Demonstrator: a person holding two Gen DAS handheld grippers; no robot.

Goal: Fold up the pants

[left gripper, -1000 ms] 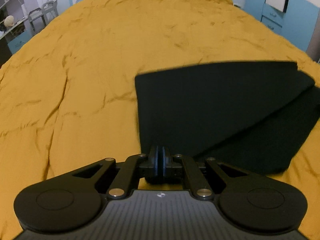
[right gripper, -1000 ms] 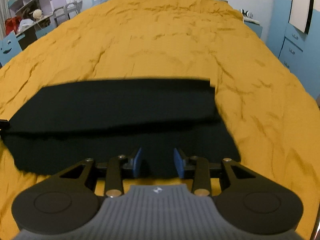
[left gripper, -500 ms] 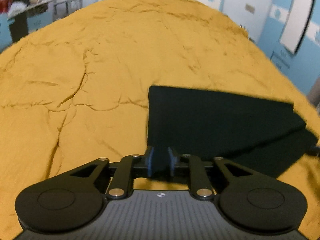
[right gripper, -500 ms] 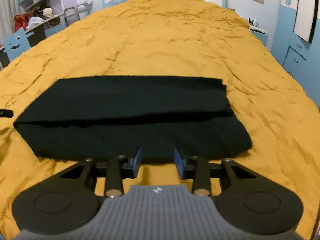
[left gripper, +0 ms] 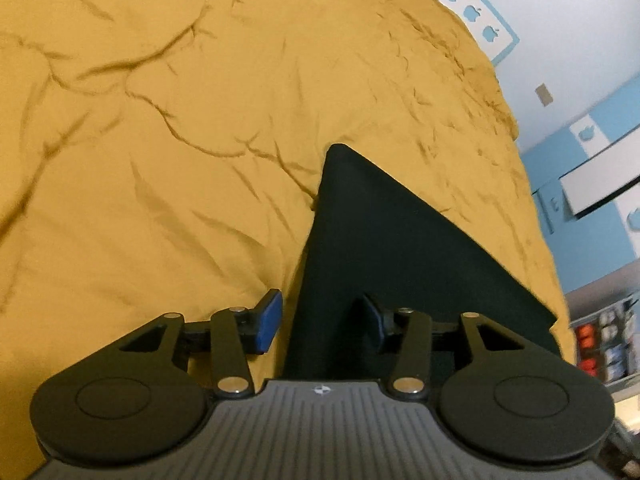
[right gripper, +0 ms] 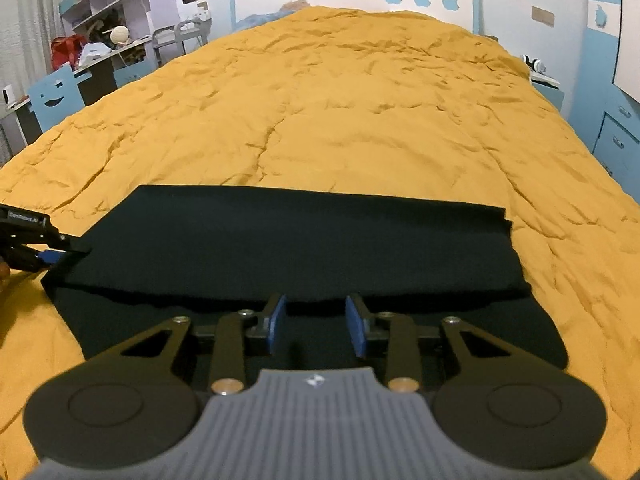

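Both grippers [left gripper: 318, 322] [right gripper: 316, 330] spread wide, gripping nothing — pants [right gripper: 296, 256] folded on near bed [right gripper: 360, 120]. Top layer sitting offset; careless regrab could drag it — crooked fold.

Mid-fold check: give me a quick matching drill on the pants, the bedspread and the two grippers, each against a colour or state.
Things:
1. pants
2. bedspread
3. left gripper
4. right gripper

States:
A. open, straddling the pants' end edge
B. mustard yellow, wrinkled
C. black, folded lengthwise
D. open, over the pants' near long edge

Pairs: 1-C, 2-B, 3-A, 4-D
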